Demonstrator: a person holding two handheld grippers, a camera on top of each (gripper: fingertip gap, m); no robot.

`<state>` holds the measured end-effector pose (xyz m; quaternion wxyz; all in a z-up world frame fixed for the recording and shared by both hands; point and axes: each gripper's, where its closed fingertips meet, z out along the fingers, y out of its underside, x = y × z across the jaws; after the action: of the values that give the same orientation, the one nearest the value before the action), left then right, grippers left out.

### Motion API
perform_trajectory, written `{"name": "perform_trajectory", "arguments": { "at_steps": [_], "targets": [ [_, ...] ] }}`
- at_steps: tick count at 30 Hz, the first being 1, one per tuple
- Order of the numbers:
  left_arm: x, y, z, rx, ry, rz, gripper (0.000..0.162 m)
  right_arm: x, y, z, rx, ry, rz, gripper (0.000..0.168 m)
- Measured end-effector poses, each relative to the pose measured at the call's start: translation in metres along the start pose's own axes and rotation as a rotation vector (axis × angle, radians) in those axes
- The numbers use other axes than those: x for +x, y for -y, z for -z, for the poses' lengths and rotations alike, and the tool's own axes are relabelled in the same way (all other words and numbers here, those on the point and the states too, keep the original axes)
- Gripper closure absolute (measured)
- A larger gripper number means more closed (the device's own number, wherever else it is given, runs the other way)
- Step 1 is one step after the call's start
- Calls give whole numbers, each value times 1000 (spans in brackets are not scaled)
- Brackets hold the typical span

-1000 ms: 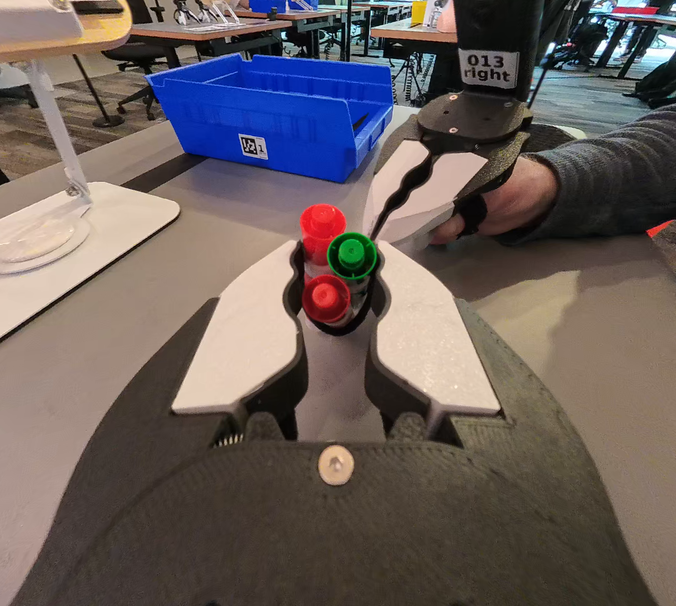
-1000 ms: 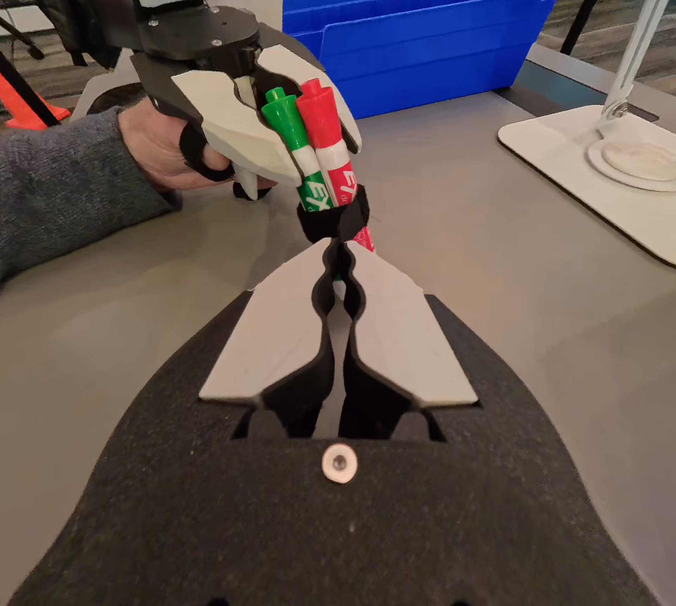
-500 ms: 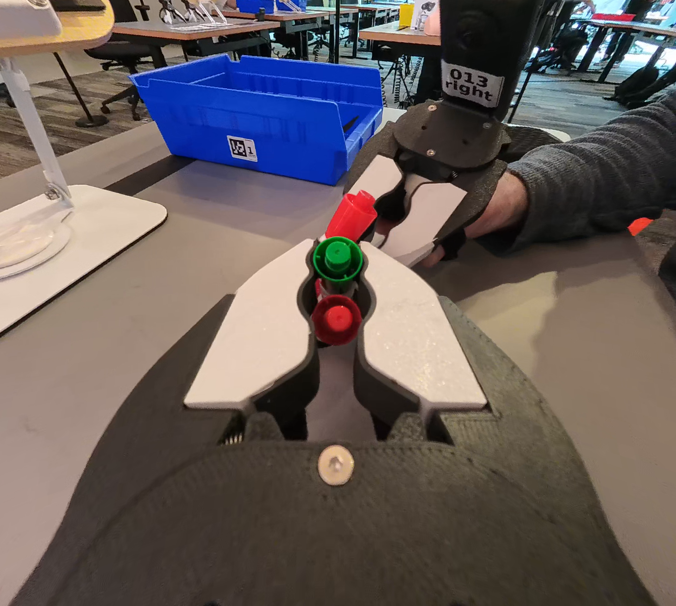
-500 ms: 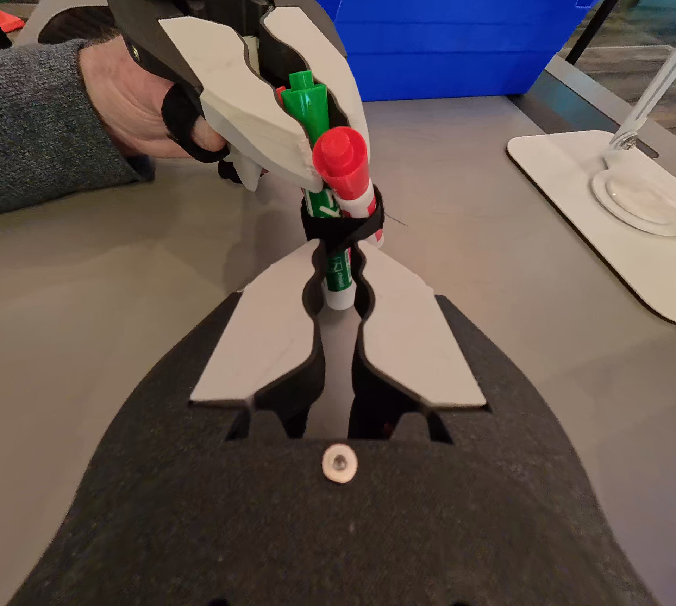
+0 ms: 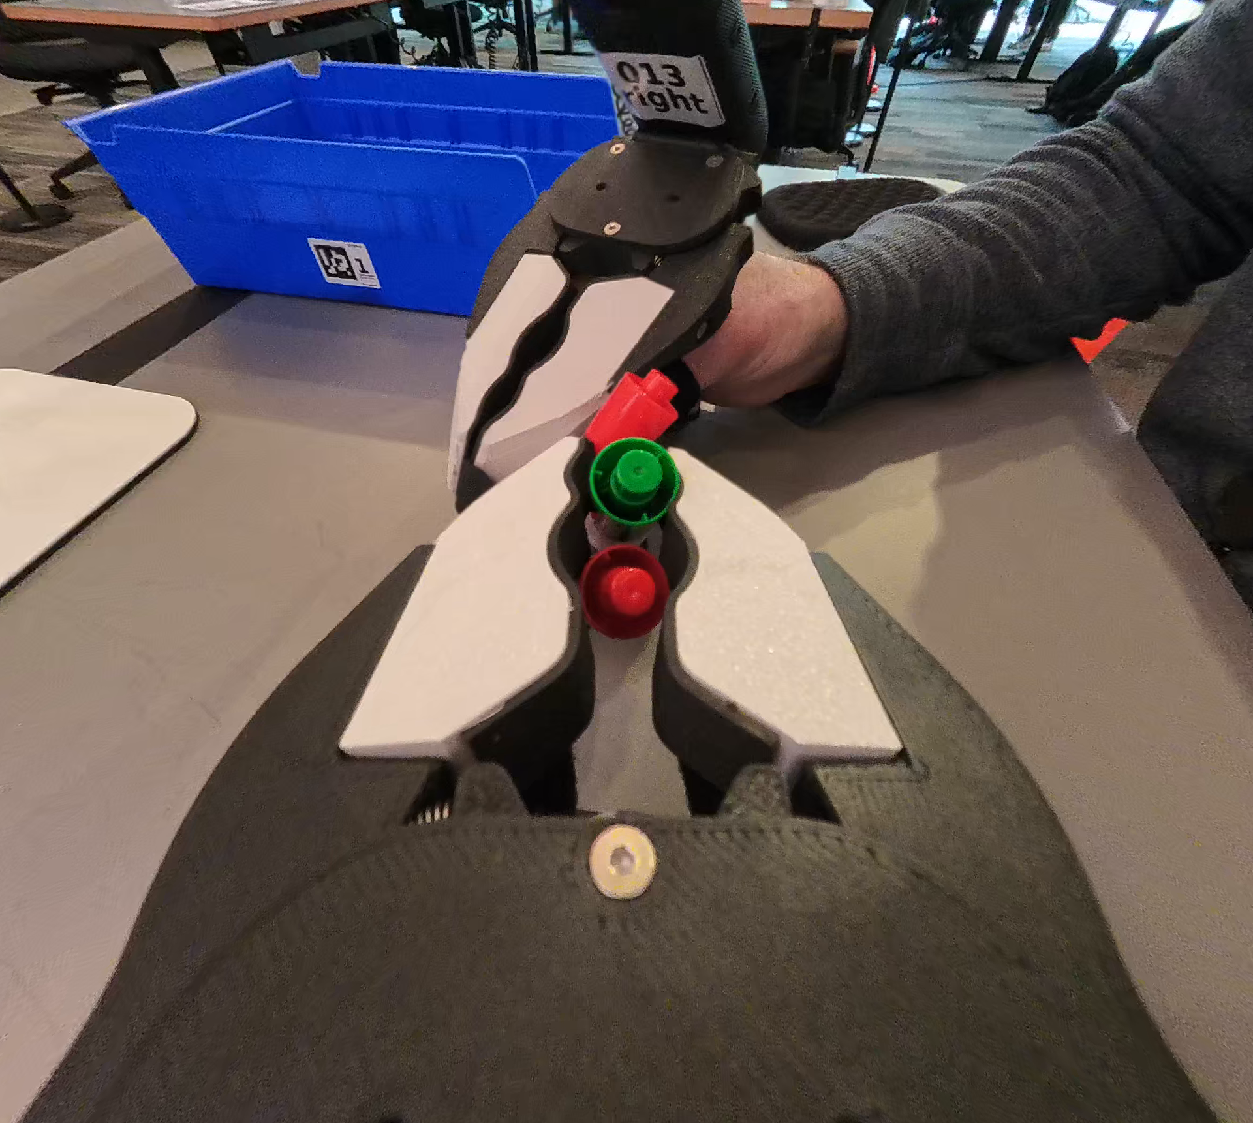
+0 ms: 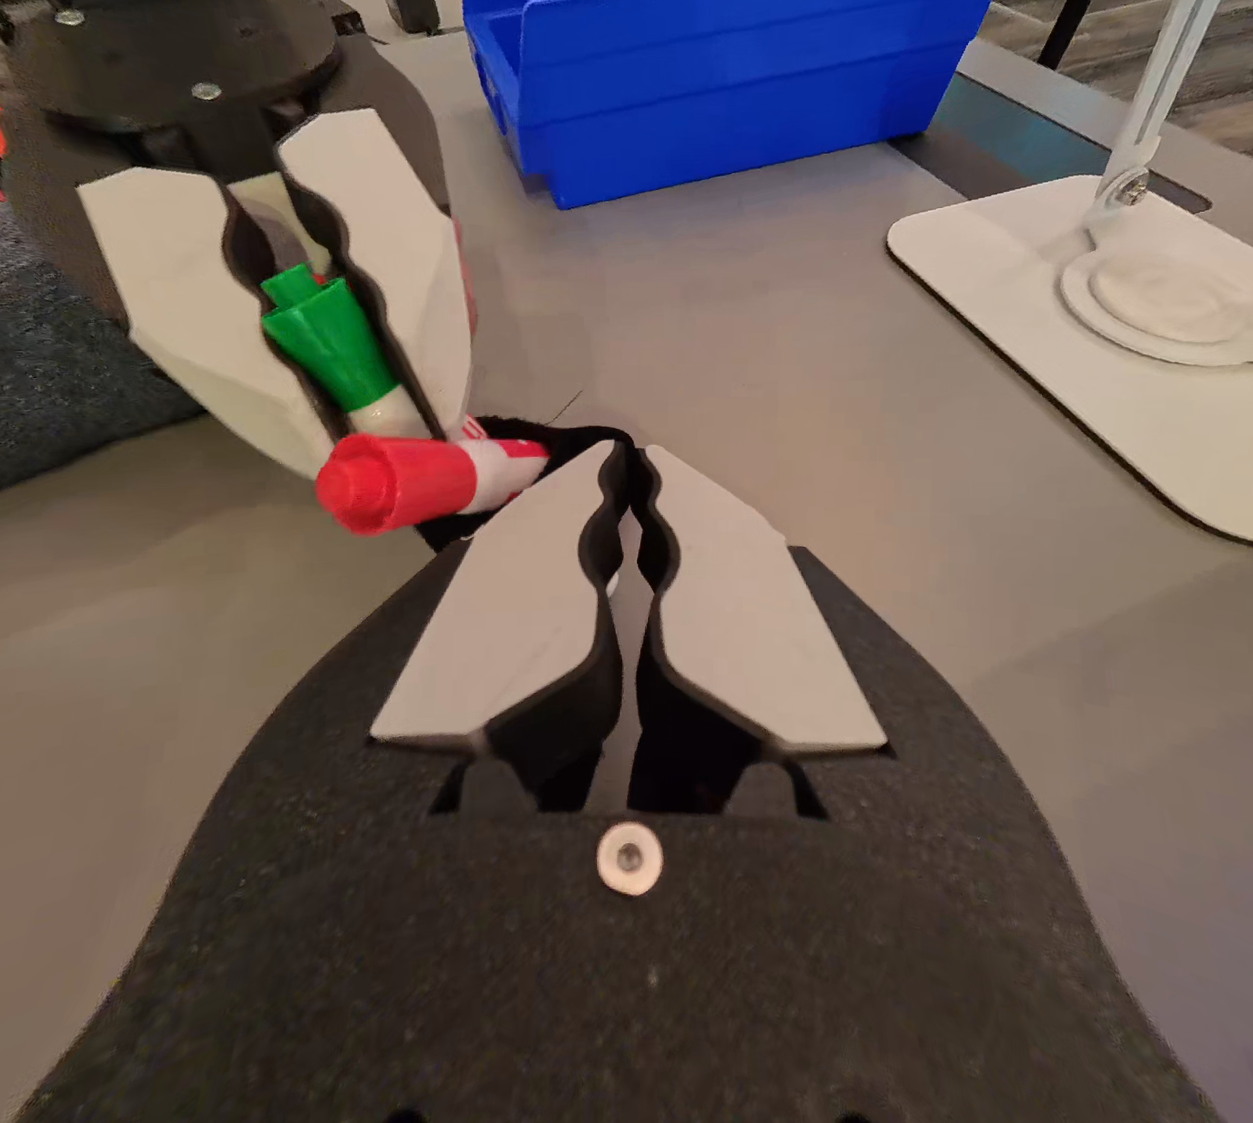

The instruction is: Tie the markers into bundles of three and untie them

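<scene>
My left gripper [image 5: 629,467] is shut on a green marker [image 5: 634,480] and a red marker [image 5: 624,589], whose caps point at the camera. A second red marker [image 5: 634,409] sticks out past the fingertips, tilted to the right. In the right wrist view this red marker [image 6: 400,484] lies almost level below the left gripper [image 6: 386,439], which clamps the green marker [image 6: 332,345]. A black band [image 6: 522,433] still wraps the marker bodies. My right gripper [image 6: 630,456] is shut on the band at its tips. It also shows in the left wrist view [image 5: 474,460], pointing down just left of the markers.
A blue bin [image 5: 325,195] stands at the back of the grey table, also in the right wrist view [image 6: 712,60]. A white stand base [image 6: 1085,345] lies to one side. A person's hand and grey sleeve [image 5: 949,277] hold the right gripper. The grippers' ends are close to 7 centimeters from one another.
The right gripper has pulled the band sideways and low. One red marker swung out of the upright bundle and now lies tilted. The left gripper has closed tighter on the other two.
</scene>
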<state>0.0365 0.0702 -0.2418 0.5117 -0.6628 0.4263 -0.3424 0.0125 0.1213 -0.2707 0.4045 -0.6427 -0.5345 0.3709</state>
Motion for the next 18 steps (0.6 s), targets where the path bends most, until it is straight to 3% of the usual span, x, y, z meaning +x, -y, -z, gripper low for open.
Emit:
{"name": "perform_trajectory", "arguments": {
  "at_steps": [1,3,6,18],
  "targets": [
    [-1,0,0,2,4,1,145,2,0,-2,-5,-8,0,168],
    [12,-3,-3,-7,-91,22,146,14,3,-4,8,-50,-14,168],
    [5,-3,-12,-35,-23,-34,146,22,3,-7,-4,-35,8,168],
    [-7,-6,1,15,-30,90,146,25,17,18,53,-28,6,168]
  ]
}}
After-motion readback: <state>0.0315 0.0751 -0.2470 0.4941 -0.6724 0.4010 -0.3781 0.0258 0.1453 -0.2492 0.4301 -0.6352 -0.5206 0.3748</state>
